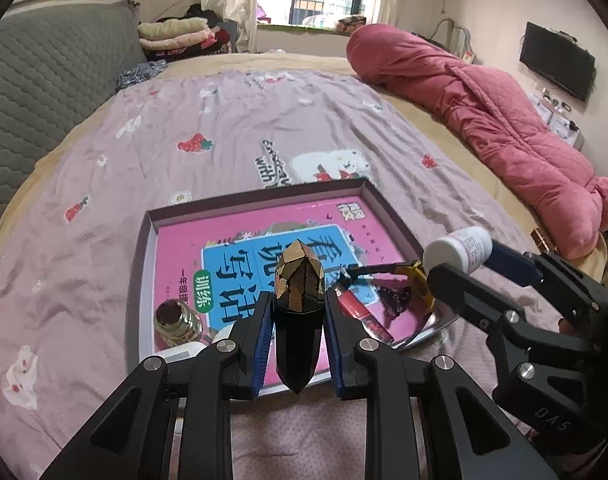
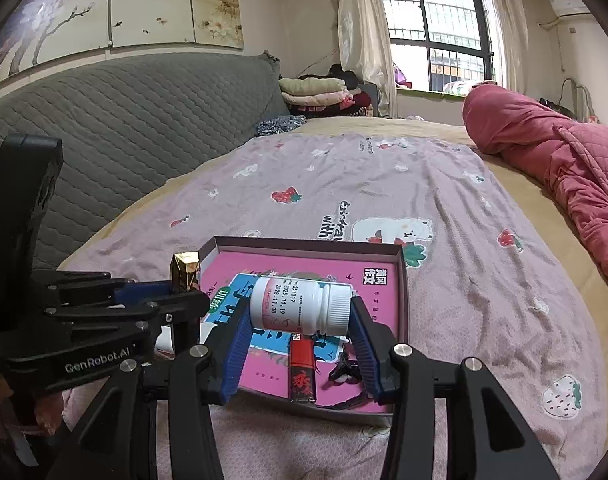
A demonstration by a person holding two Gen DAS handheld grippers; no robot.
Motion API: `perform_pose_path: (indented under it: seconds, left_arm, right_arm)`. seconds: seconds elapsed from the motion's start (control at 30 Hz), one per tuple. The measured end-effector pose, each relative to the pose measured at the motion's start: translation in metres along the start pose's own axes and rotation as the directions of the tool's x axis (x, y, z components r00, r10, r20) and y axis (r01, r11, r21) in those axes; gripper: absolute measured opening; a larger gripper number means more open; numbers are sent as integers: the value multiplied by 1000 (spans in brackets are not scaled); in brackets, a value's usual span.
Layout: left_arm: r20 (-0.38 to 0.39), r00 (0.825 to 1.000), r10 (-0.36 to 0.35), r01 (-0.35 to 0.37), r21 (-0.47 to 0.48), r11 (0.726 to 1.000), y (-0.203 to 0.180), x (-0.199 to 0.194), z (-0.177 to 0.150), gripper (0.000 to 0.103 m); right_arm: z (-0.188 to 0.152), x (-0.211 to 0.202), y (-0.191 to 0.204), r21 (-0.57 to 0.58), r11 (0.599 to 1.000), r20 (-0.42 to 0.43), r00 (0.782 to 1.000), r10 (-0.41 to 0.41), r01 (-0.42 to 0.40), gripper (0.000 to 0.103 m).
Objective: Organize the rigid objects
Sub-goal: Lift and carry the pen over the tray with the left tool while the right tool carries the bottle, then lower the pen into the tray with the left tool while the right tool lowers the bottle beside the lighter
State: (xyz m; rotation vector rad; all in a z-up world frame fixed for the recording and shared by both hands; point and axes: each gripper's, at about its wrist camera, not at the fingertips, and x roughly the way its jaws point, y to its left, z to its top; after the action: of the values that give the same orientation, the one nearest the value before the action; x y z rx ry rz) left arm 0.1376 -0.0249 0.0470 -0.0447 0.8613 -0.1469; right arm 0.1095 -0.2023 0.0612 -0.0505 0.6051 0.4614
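A wide bed [image 2: 424, 208] fills the room, spread with a mauve sheet [image 1: 208, 128] printed with strawberries and a white bear, and a rolled pink quilt [image 1: 496, 120] lies along its far right side, with a grey quilted headboard [image 2: 136, 120] on the left. Near the front edge of the bed sits a shallow cardboard box lid [image 1: 374, 196] used as a tray, and a pink-covered workbook [image 1: 232, 240] lies flat inside it, covering most of the floor. The left tool [image 1: 298, 320] hangs over the near end of that tray, its blue-padded fingers [image 1: 264, 336] pinched narrow on a faceted bottle [image 1: 300, 292], black in the body and gold at the top, held upright and clear of the book. Just to its right the right tool [image 2: 300, 320] stands moderately wide, clamped end to end on a white pill bottle [image 2: 300, 306] lying crosswise between its pads, ribbed cap to the right, also above the tray. On the book under it lie a red tube [image 2: 302, 368] with black lettering and a small dark hair clip [image 2: 346, 370] just beside it. A round gold-capped bottle [image 1: 176, 320] sits in the tray's near left corner, a white object [image 1: 184, 354] touching it that I cannot make out.
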Motion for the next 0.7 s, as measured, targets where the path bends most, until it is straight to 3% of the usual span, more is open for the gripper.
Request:
perform_pose_path:
  seconds: [0.7]
  left_arm:
    - [-60,998,2,-3,-12,1000,0,41,-8,25]
  right_arm:
    - [-5,25,-14,19,1000,-45,999,-8,8,47]
